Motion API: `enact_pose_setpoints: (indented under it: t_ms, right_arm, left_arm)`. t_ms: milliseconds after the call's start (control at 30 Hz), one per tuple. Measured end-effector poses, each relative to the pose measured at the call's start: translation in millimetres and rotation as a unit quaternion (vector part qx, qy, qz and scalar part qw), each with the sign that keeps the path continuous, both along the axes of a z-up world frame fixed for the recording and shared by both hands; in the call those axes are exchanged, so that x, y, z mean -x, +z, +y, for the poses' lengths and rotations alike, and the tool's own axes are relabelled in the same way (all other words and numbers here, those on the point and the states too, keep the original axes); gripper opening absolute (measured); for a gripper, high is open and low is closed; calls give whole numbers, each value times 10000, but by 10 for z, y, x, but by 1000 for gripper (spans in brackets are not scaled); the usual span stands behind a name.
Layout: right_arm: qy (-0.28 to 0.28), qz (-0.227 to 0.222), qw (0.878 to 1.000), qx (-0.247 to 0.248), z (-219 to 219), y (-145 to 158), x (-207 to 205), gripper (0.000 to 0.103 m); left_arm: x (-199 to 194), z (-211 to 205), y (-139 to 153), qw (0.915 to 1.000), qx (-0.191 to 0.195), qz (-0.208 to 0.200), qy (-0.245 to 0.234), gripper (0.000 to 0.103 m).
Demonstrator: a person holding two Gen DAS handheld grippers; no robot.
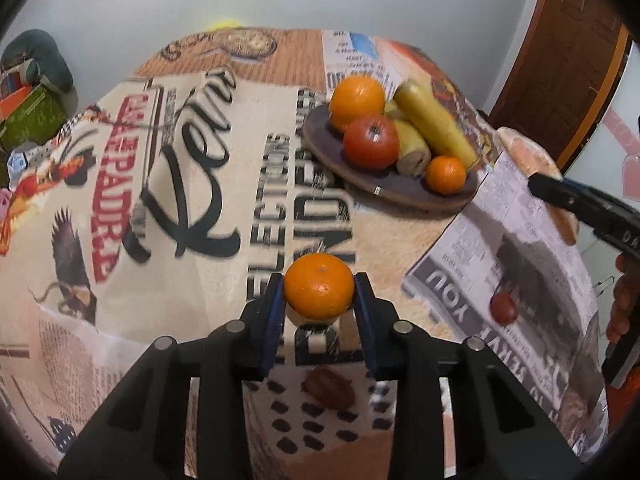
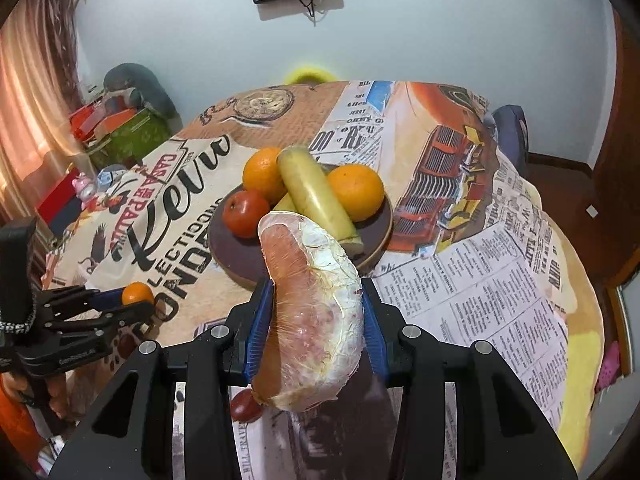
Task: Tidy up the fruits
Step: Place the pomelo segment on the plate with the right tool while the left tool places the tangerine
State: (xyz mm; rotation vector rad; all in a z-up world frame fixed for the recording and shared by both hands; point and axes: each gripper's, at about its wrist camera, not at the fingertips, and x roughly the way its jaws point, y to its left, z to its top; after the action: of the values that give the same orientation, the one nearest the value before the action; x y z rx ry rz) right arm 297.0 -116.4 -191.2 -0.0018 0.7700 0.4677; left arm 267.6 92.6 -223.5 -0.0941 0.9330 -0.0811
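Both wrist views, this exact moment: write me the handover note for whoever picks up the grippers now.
Left gripper: shut on a small mandarin, low over the tablecloth.
Right gripper: shut on a plastic-wrapped fruit wedge, held above the table short of the plate.
Done: the plate holds two oranges, a red apple, a small mandarin and long yellow-green fruits.
Left: plate both held pieces, then collect the small red fruit and the brown one lying loose on the cloth.

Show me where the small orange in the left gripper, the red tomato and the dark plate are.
small orange [image 1: 319, 286], left wrist view, middle of peel
red tomato [image 1: 371, 142], left wrist view, top face
dark plate [image 2: 224, 240], right wrist view, bare left part
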Motion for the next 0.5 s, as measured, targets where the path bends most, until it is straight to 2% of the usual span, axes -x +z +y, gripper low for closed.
enact_pose_setpoints:
  t_ms: [300,500]
  right_arm:
    - [-33,-160,9998,-93,7,125,-167,39]
    - [66,-227,9996,-167,119,172,-307,39]
  left_arm:
    - [-286,-186,363,9987,-1,-463,-196,34]
    - [-516,-286,413,9980,98,-531,-325,34]
